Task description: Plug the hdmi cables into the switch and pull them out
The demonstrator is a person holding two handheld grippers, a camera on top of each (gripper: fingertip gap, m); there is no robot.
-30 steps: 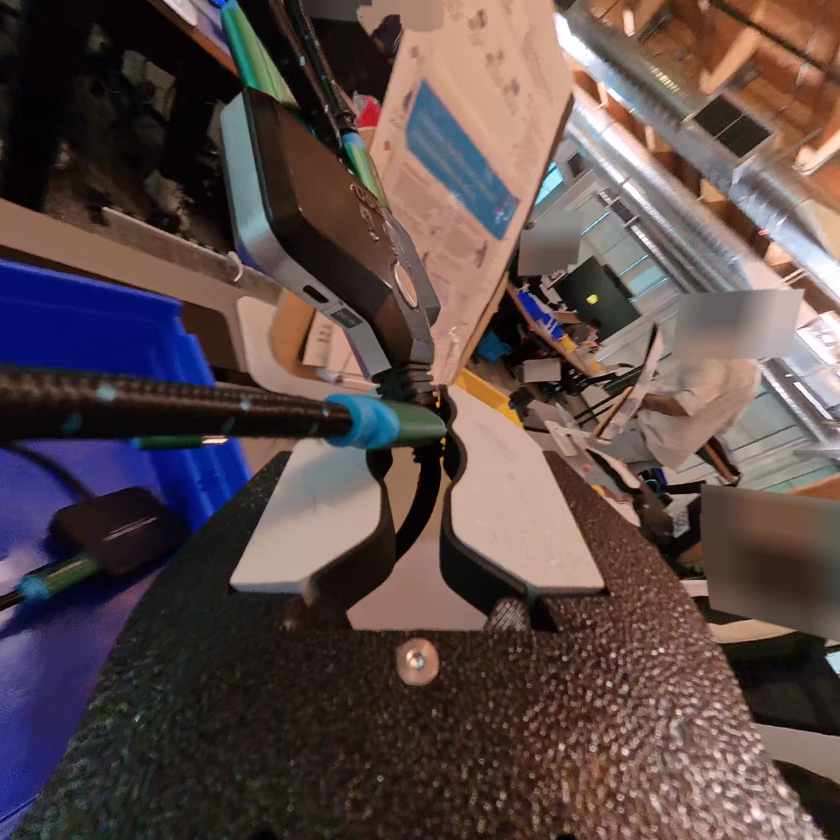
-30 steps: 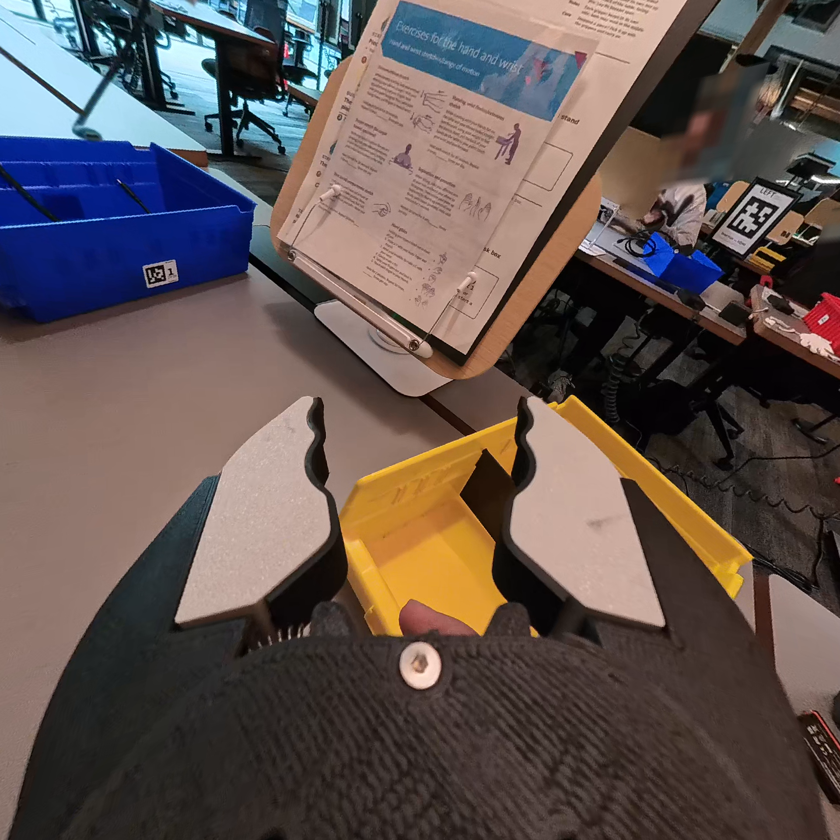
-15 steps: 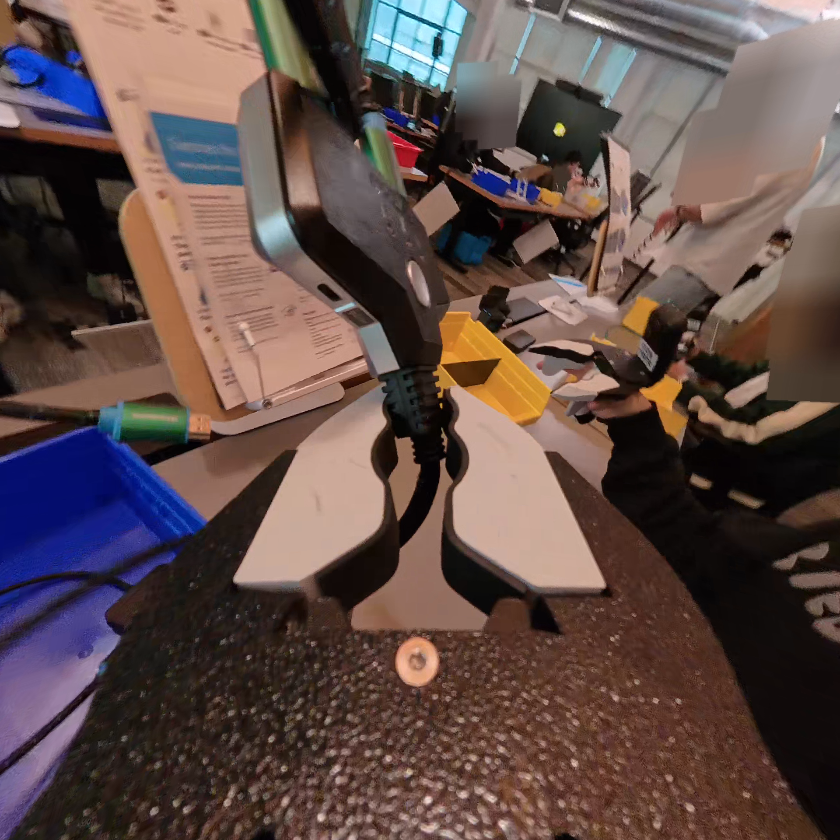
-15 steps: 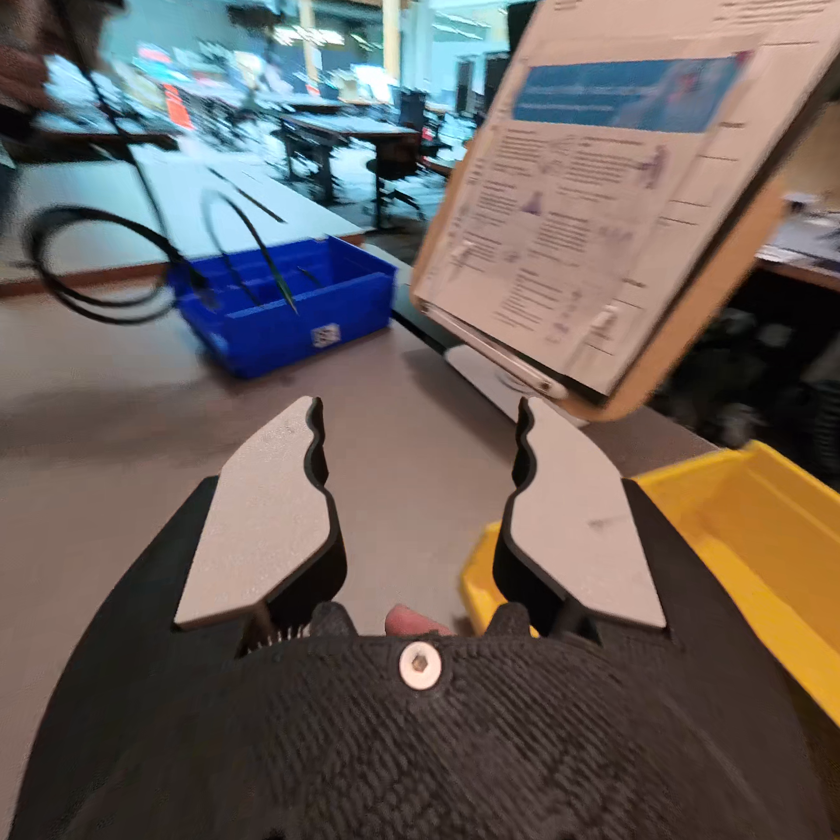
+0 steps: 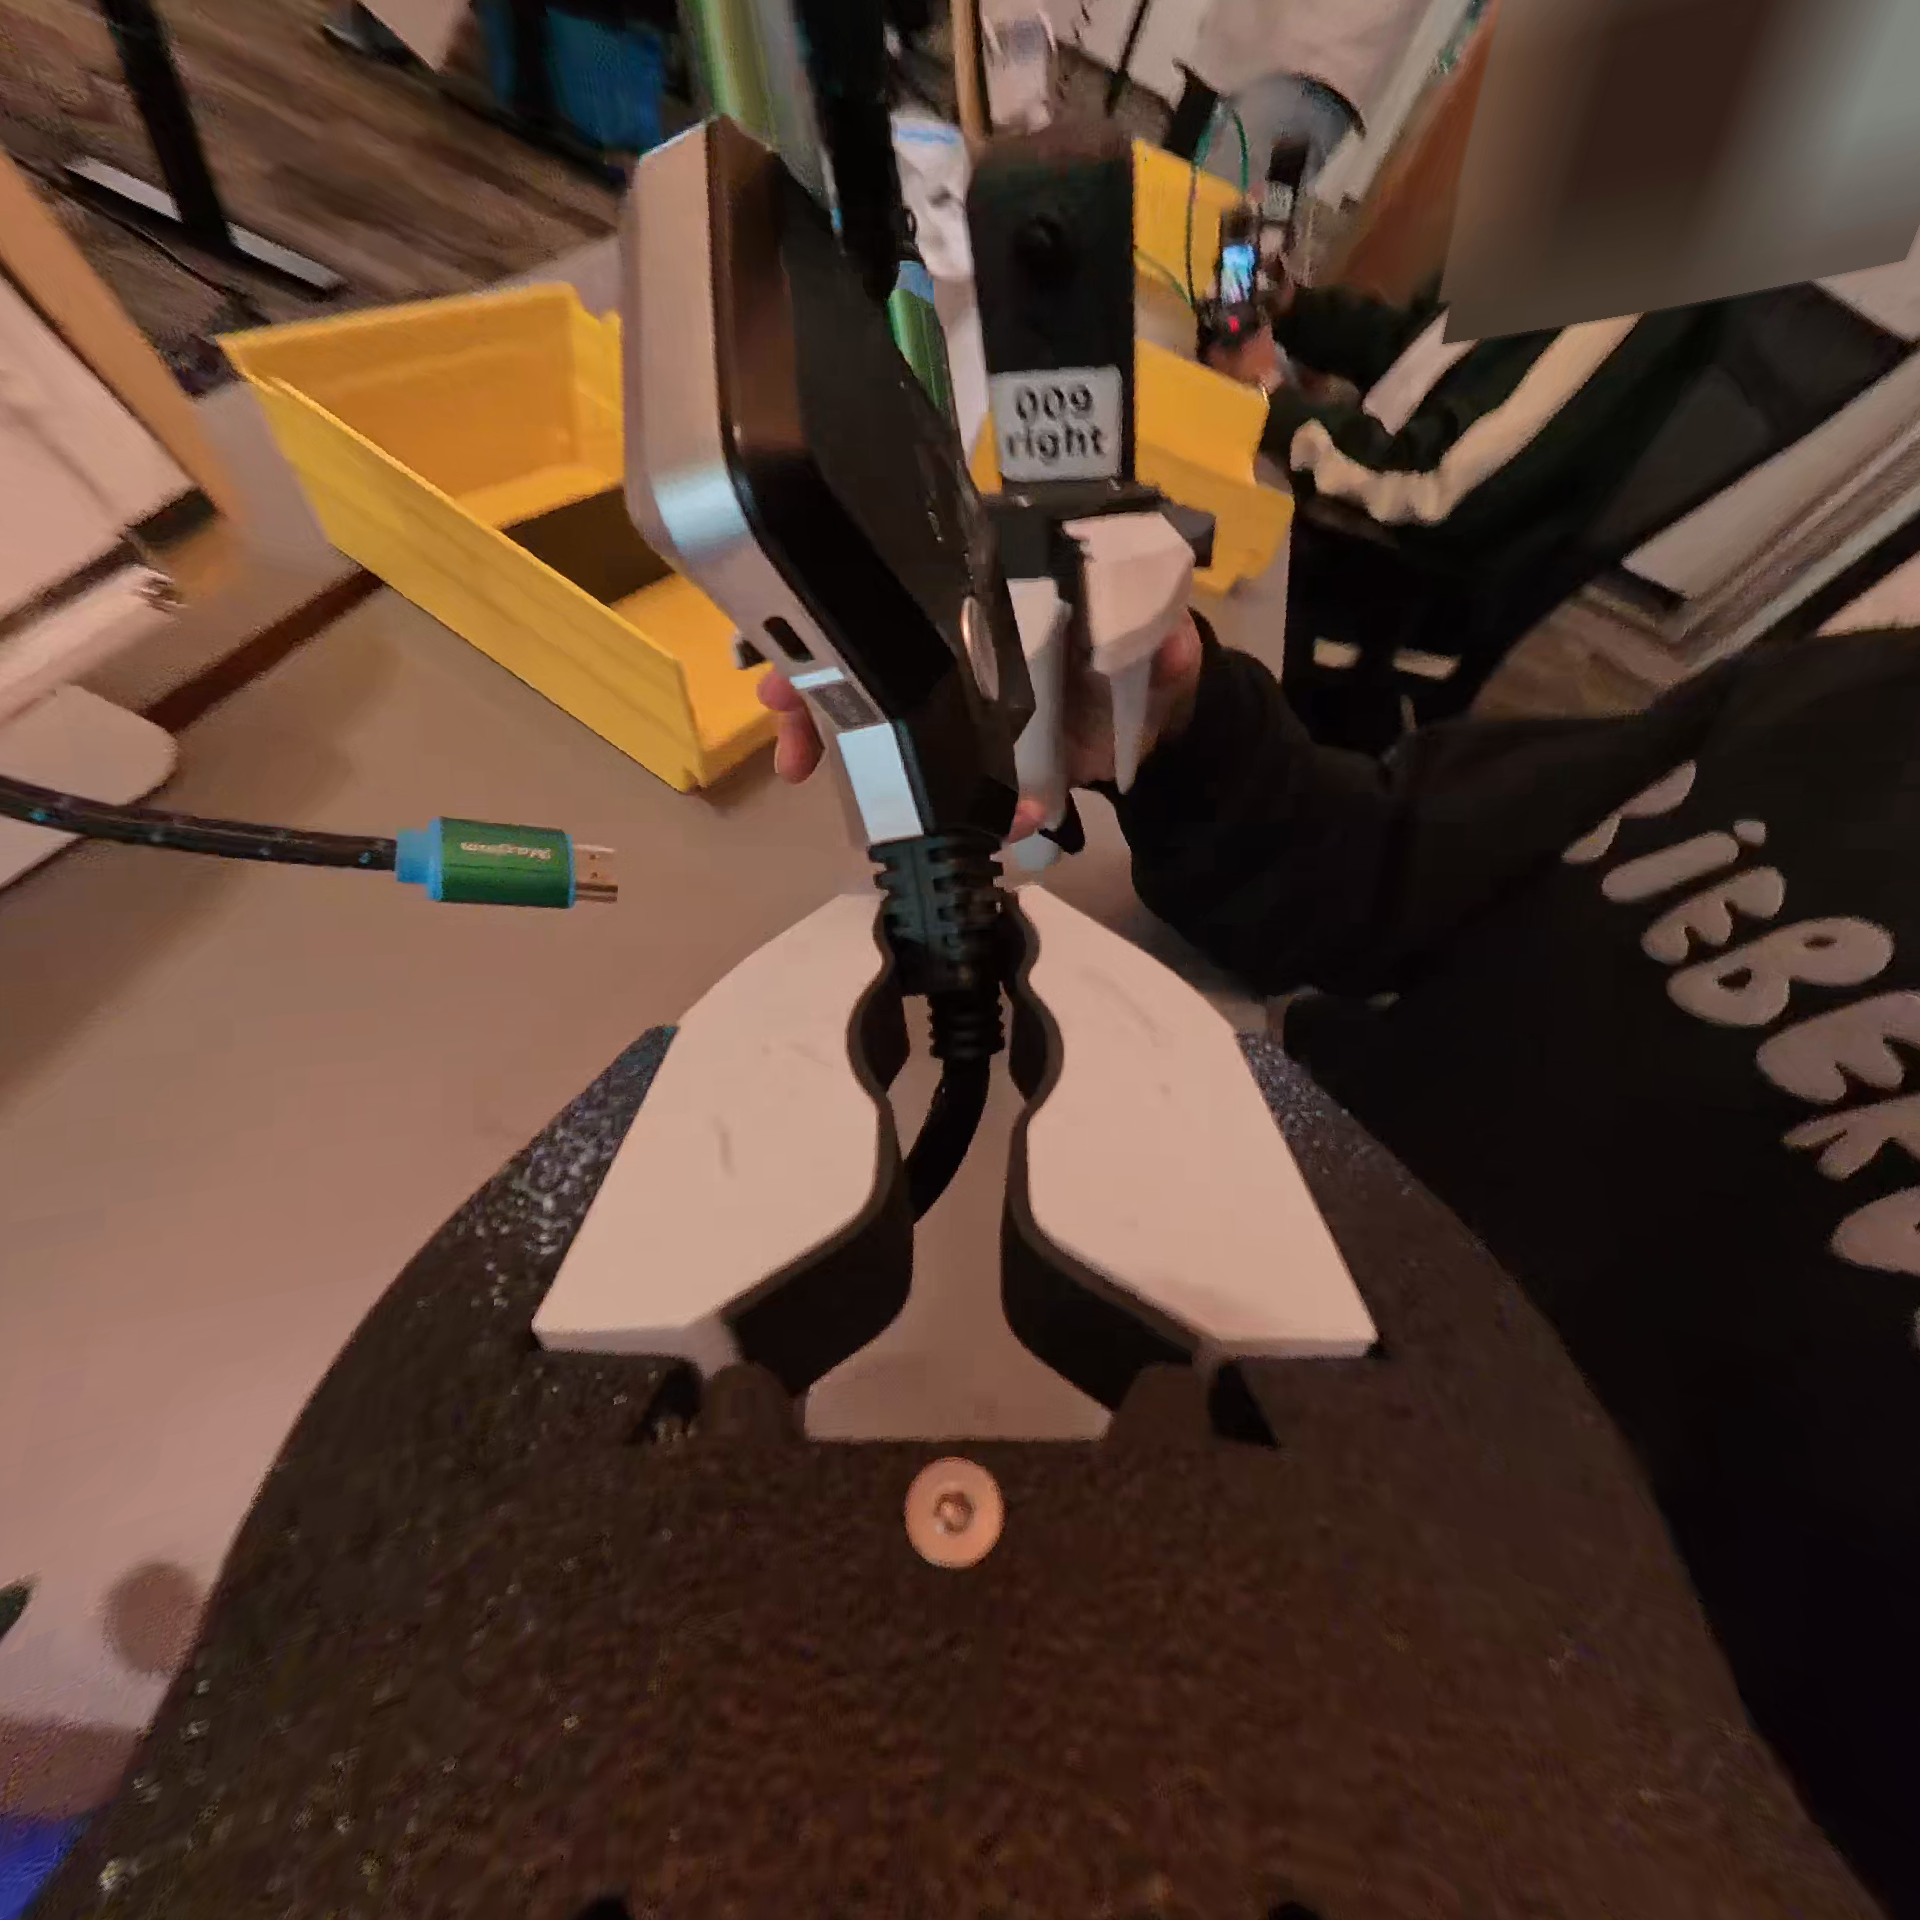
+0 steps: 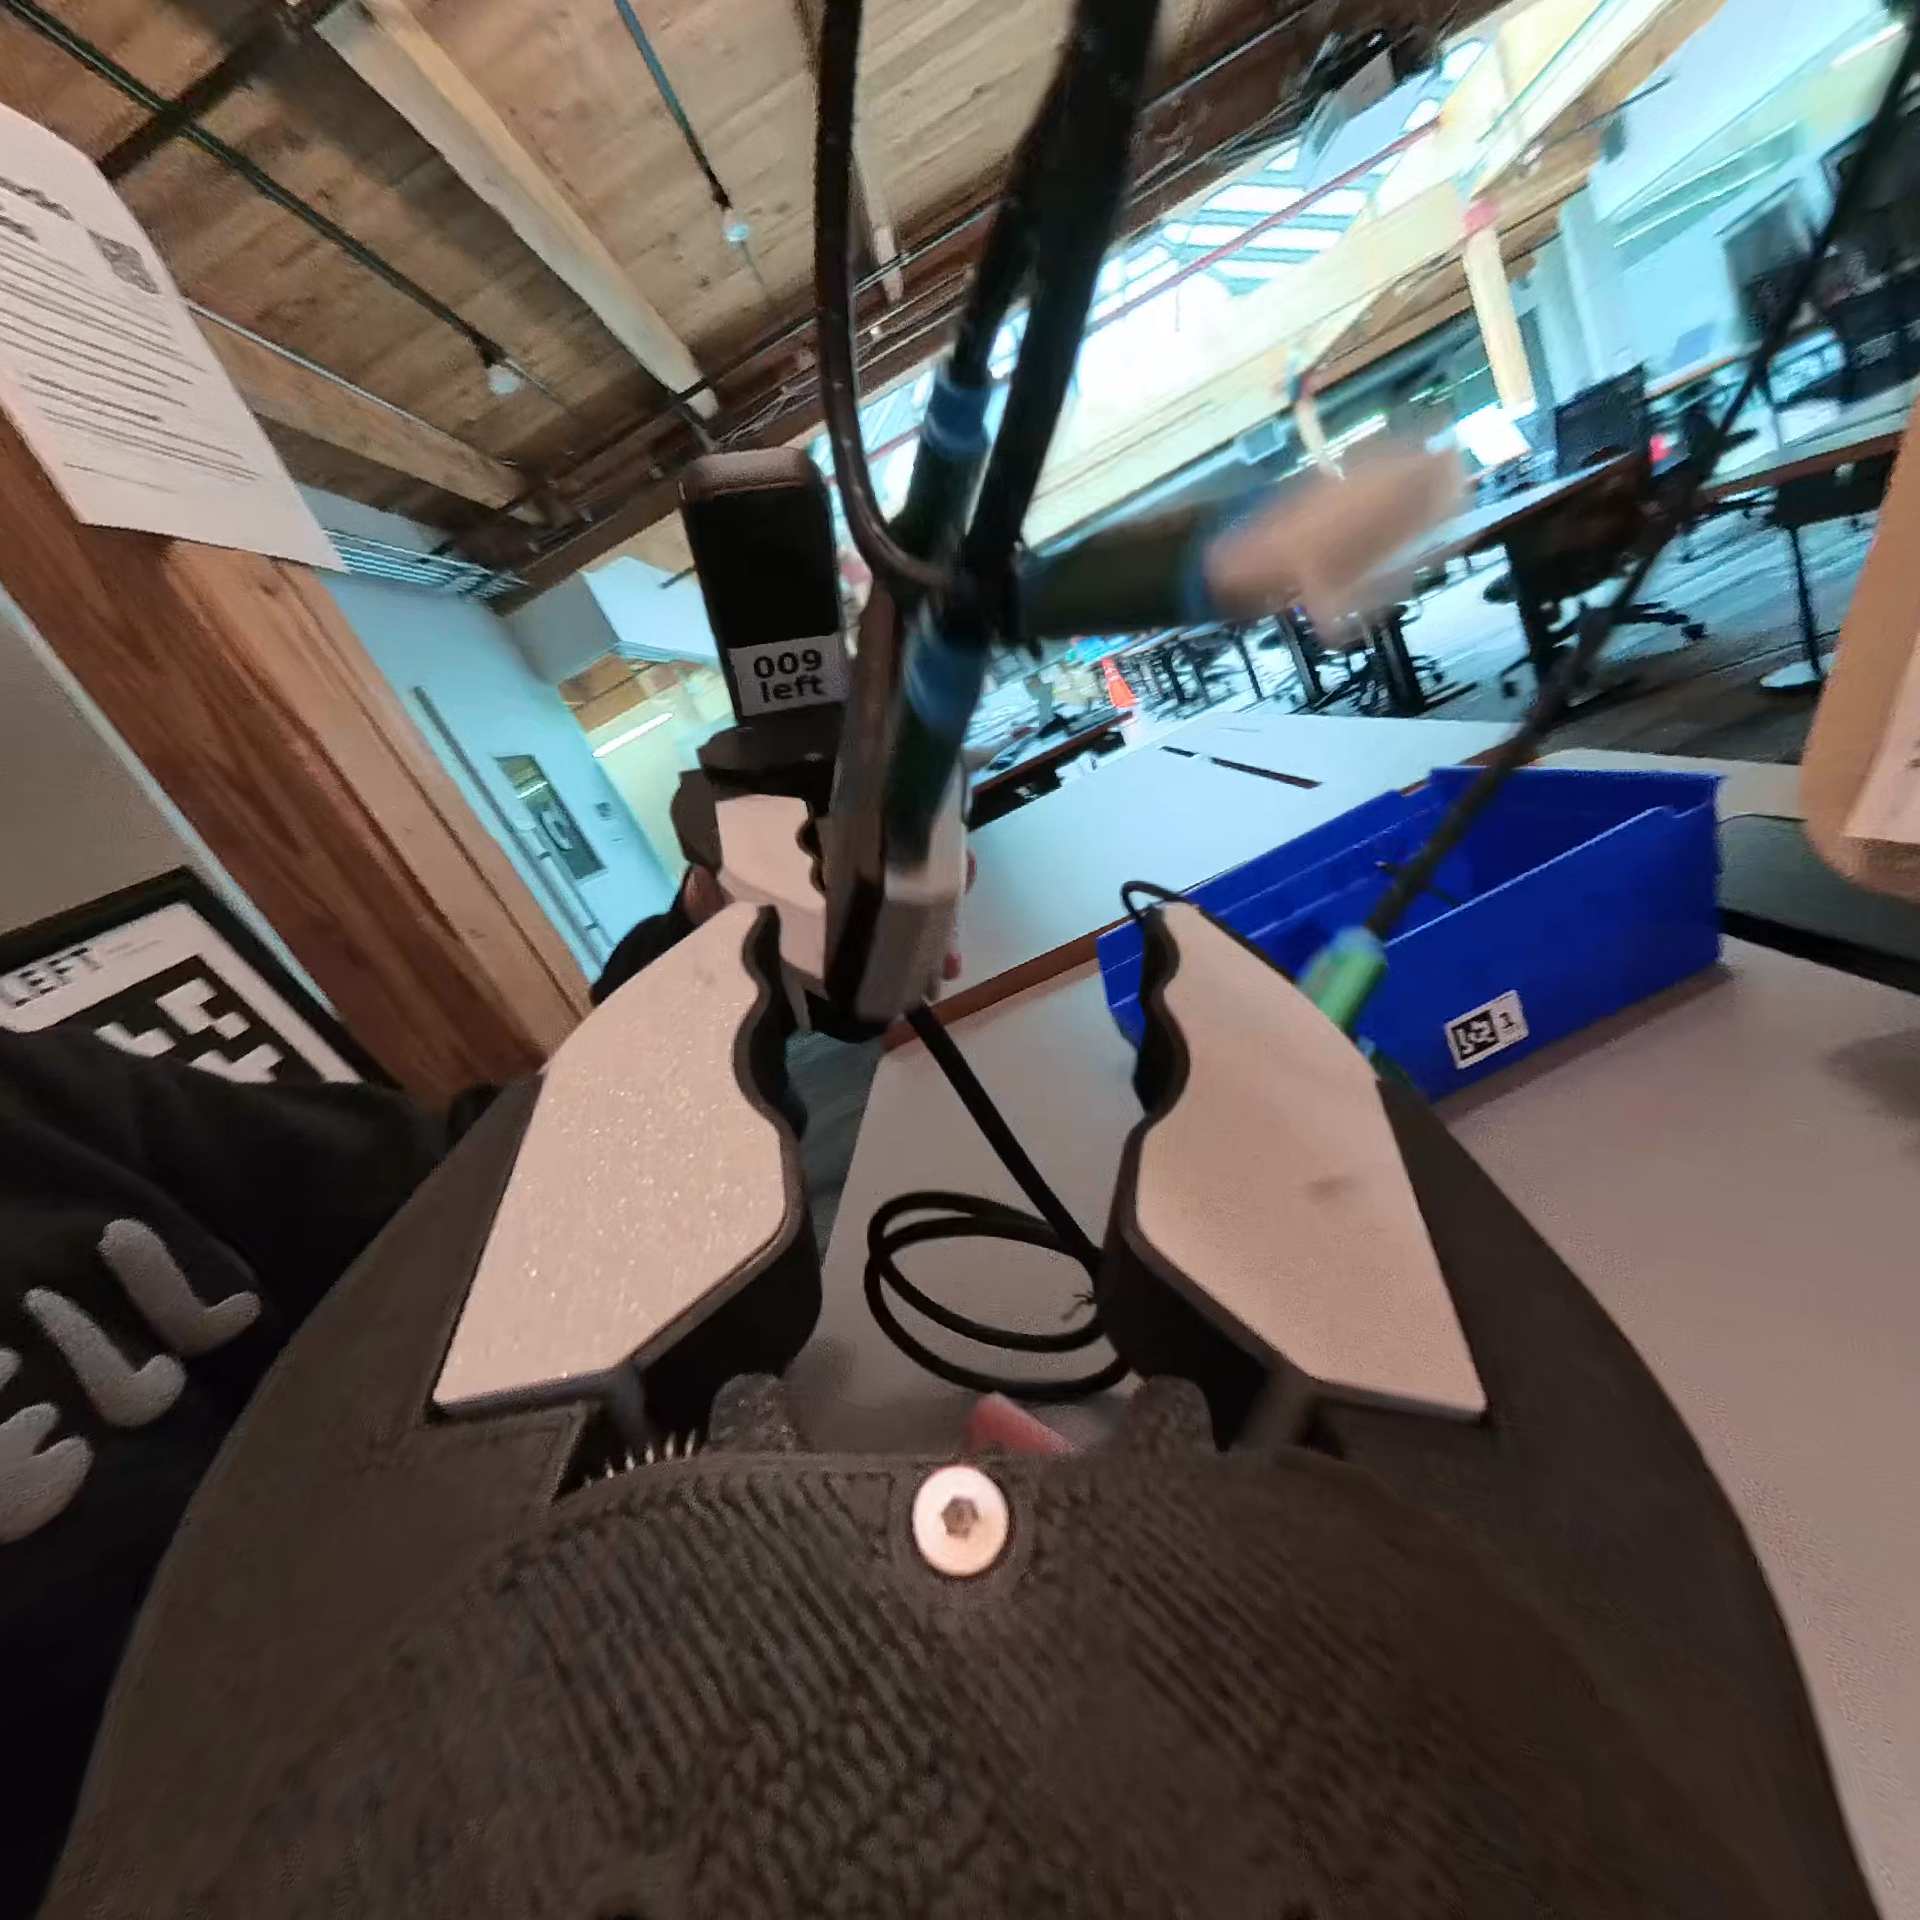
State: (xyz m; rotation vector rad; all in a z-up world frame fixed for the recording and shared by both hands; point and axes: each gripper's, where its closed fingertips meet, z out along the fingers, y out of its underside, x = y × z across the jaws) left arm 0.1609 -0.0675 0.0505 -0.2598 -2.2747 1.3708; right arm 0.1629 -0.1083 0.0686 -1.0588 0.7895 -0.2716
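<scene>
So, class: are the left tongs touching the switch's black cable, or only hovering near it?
Touching. In the left wrist view, the left tongs are shut on the ribbed collar of the black cable, just below the switch, with no gap visible.

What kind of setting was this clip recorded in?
Likely an open-plan workshop or lab office: long desks with office chairs, an exposed timber ceiling, and yellow and blue parts bins on the grey table.

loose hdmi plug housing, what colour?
Green metallic housing with a blue collar and gold tip; clearest in the left wrist view.
</scene>
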